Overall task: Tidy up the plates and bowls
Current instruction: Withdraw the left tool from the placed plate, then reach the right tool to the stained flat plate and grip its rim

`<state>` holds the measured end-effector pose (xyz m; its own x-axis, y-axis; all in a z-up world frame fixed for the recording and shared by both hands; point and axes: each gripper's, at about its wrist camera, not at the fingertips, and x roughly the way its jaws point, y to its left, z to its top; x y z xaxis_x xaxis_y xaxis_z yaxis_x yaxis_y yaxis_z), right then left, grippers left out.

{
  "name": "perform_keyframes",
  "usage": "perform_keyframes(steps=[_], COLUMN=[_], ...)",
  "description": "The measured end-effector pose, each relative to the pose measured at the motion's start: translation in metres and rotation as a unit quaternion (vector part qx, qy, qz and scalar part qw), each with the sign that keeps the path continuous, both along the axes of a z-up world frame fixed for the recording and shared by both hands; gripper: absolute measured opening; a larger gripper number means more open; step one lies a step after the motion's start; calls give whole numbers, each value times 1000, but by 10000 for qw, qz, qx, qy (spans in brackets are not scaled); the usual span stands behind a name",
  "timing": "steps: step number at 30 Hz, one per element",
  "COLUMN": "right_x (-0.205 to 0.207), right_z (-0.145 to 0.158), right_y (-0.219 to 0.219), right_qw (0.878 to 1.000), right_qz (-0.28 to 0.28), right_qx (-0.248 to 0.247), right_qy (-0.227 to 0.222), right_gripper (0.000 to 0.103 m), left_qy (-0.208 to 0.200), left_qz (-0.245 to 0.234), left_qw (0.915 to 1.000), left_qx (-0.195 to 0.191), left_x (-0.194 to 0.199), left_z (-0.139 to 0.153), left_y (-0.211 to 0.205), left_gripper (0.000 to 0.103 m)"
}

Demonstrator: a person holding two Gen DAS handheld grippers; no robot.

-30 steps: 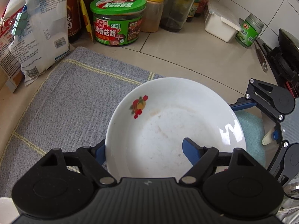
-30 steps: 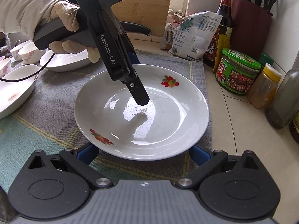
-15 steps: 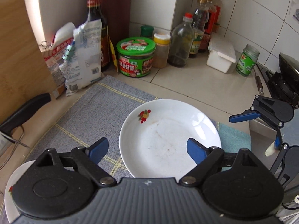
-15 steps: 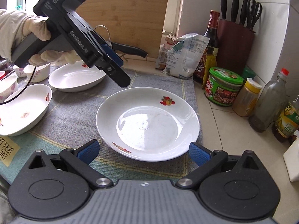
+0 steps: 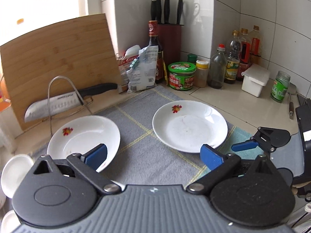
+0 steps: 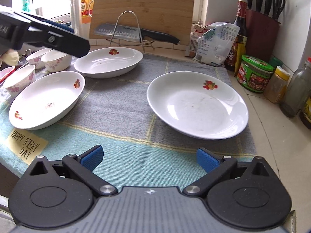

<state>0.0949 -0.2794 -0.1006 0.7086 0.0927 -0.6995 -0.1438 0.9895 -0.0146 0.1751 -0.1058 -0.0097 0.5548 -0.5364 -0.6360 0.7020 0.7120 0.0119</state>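
A white plate with a fruit print (image 5: 189, 125) (image 6: 198, 104) lies alone on the right of the grey cloth. A second plate (image 5: 83, 137) (image 6: 108, 61) lies at the back left, a third (image 6: 46, 99) at the front left. Small flowered bowls (image 6: 37, 64) stand at the far left. My left gripper (image 5: 153, 156) is open and empty, raised above the cloth between two plates; its body shows in the right wrist view (image 6: 48, 36). My right gripper (image 6: 148, 158) is open and empty above the cloth's front edge; one fingertip (image 5: 244, 146) shows in the left wrist view.
A cutting board (image 6: 143, 5) leans at the back with a knife on a wire rack (image 6: 126, 32). Bags (image 6: 213, 44), jars (image 6: 254, 73), sauce bottles (image 5: 235, 58) and a knife block (image 5: 169, 36) crowd the right corner. The grey-and-teal cloth (image 6: 126, 101) covers the counter.
My left gripper opened, let go of the right plate on the cloth and pulled up and back. My right gripper also drew back from that plate.
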Motion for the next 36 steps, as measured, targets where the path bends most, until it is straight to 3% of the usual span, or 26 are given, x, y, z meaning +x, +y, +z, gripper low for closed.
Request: perform_keyframes(steps=[3, 6, 13, 17, 24, 27, 36], right_x=[1, 6, 15, 19, 25, 23, 25], right_z=[-3, -8, -20, -23, -22, -22, -18], right_y=[11, 22, 46, 56, 63, 64, 74], right_qw=[9994, 9985, 9954, 9955, 9957, 9964, 9963], right_qz=[282, 492, 854, 866, 791, 677, 403], right_qx=[179, 169, 99, -30, -47, -33, -83], right_qy=[66, 165, 421, 381, 486, 504, 760], right_gripper=[103, 103, 103, 103, 103, 103, 103], left_qy=[73, 86, 40, 314, 573, 734, 432], left_qz=[520, 887, 1480, 1626, 1514, 1408, 965], left_qw=[9986, 9958, 9856, 9824, 9835, 9859, 9938], left_qx=[-25, 195, 818, 861, 806, 520, 340], left_x=[-22, -40, -77, -81, -66, -60, -49], left_z=[-13, -24, -53, -72, -95, -98, -102], left_y=[24, 43, 85, 110, 125, 131, 132], left_gripper=[101, 101, 101, 101, 102, 102, 103])
